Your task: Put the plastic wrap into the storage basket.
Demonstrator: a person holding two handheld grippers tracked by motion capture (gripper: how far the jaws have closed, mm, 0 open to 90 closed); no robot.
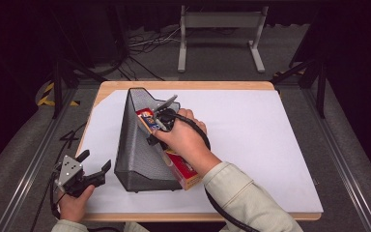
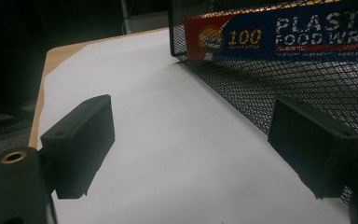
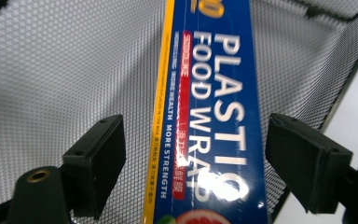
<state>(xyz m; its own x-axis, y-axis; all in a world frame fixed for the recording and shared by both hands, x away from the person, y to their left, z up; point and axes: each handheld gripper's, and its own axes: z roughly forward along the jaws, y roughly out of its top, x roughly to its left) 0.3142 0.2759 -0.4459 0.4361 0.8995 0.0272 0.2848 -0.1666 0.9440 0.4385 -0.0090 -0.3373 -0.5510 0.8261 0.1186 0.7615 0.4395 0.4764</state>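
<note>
The left gripper (image 2: 191, 154) hangs with its jaws wide apart over the white sheet (image 2: 168, 140), the right jaw just beside the black mesh basket (image 2: 261, 88) holding a plastic wrap box (image 2: 279, 35).

Blue plastic-wrap box (image 1: 176, 164) lies lengthwise inside black mesh holder (image 1: 135, 150).

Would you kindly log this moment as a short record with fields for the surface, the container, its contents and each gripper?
surface: white sheet on a wooden table
container: black mesh holder, lying on the sheet
contents: plastic food wrap box, lying inside the holder, one end sticking out of its opening
left gripper: open, empty, beside the holder's mesh wall
right gripper: open, jaws on either side of the box, not closed on it
</note>
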